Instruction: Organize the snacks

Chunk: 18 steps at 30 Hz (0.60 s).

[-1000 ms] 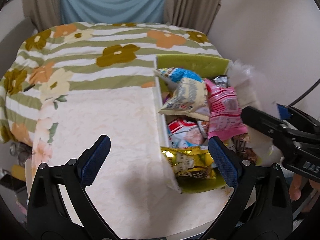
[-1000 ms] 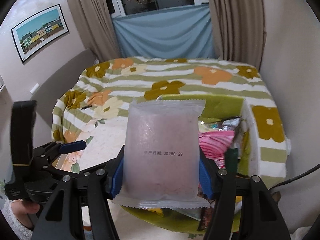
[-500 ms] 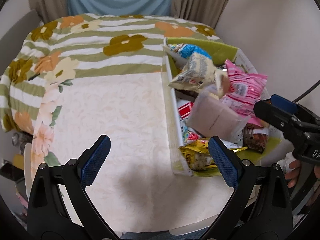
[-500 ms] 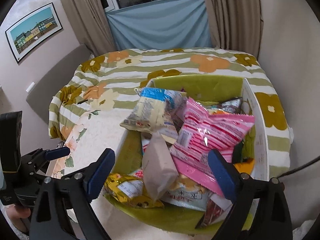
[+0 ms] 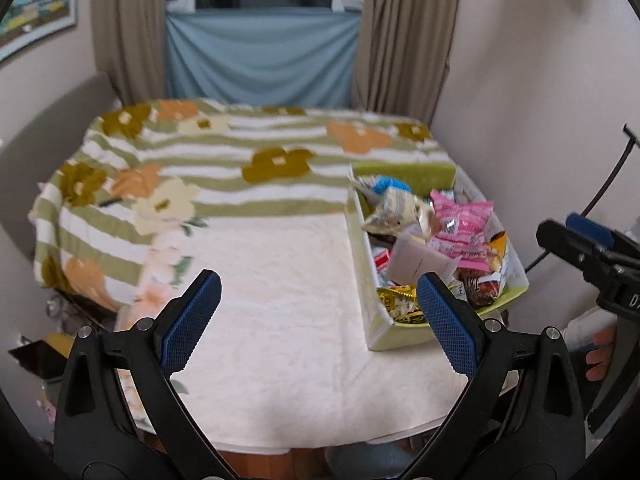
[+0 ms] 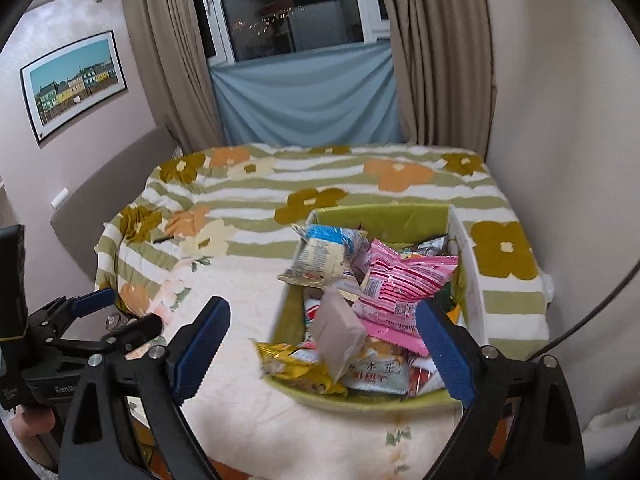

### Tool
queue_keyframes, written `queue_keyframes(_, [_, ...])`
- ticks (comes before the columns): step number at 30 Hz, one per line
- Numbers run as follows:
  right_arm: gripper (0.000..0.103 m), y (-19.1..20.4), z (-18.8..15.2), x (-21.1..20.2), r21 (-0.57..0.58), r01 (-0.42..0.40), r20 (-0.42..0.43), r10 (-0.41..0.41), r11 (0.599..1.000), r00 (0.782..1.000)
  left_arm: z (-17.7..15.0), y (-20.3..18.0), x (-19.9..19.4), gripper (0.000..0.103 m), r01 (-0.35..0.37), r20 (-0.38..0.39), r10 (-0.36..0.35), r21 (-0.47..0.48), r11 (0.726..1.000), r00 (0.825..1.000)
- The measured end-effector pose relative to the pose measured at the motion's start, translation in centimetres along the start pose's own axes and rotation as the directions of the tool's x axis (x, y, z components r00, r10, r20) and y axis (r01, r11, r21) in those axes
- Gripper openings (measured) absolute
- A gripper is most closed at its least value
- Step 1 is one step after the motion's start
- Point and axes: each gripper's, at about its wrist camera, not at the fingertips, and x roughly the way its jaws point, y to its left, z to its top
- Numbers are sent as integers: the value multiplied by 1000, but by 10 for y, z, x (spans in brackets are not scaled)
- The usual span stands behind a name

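Snacks (image 6: 372,304) fill the green box (image 6: 384,214); we hold both grippers (image 6: 322,346) (image 5: 318,320) wide and empty, next finding any leftovers.

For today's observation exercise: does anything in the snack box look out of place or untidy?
Yes. The pale pinkish packet stands on edge, tilted, atop the other snacks in the green box rather than lying flat. The yellow packet pokes over the box's near rim. Both grippers are open and empty.

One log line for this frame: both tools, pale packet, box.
left tool open, empty | right tool open, empty | pale packet in green box
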Motion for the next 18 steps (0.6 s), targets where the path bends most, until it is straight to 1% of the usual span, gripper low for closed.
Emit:
queue_keyframes(2, [93, 12, -6, -20, -5, 18, 25, -18, 1000, 1000, -4, 6, -22, 102, -23, 40, 23, 6, 1000, 999])
queue_keyframes(3, [94, 17, -10, -28, -6, 28, 37, -28, 1000, 999, -6, 8, -33, 102, -34, 61, 34, 13, 999, 998])
queue_keyframes(5, [102, 29, -18, -45, -9, 50, 65, -49, 999, 997, -12, 10, -52, 102, -53, 97, 50, 27, 998, 994])
queue_keyframes(7, [102, 36, -26, -56, -8, 70, 80, -69, 997, 994, -18, 12, -68, 102, -57, 124, 52, 37, 998, 991])
queue_keyframes(9, [102, 43, -35, -66, -2, 109, 91, -108, 994, 990, -24, 12, -81, 102, -59, 148, 51, 47, 997, 988])
queue_keyframes(10, [102, 46, -40, -70, 4, 131, 92, -131, 991, 987, -26, 12, -84, 102, -60, 153, 52, 50, 997, 987])
queue_keyframes(13, [102, 48, -51, -78, 31, 154, 91, -156, 988, 983, -36, 11, -95, 102, -69, 167, 58, 61, 996, 984])
queue_keyframes(16, [102, 50, -61, -86, 46, 188, 94, -192, 981, 977, -42, 11, -100, 102, -58, 169, 48, 57, 997, 984])
queue_keyframes(18, [102, 50, -65, -89, 51, 187, 93, -191, 981, 977, -45, 11, -102, 102, -49, 169, 40, 54, 997, 985])
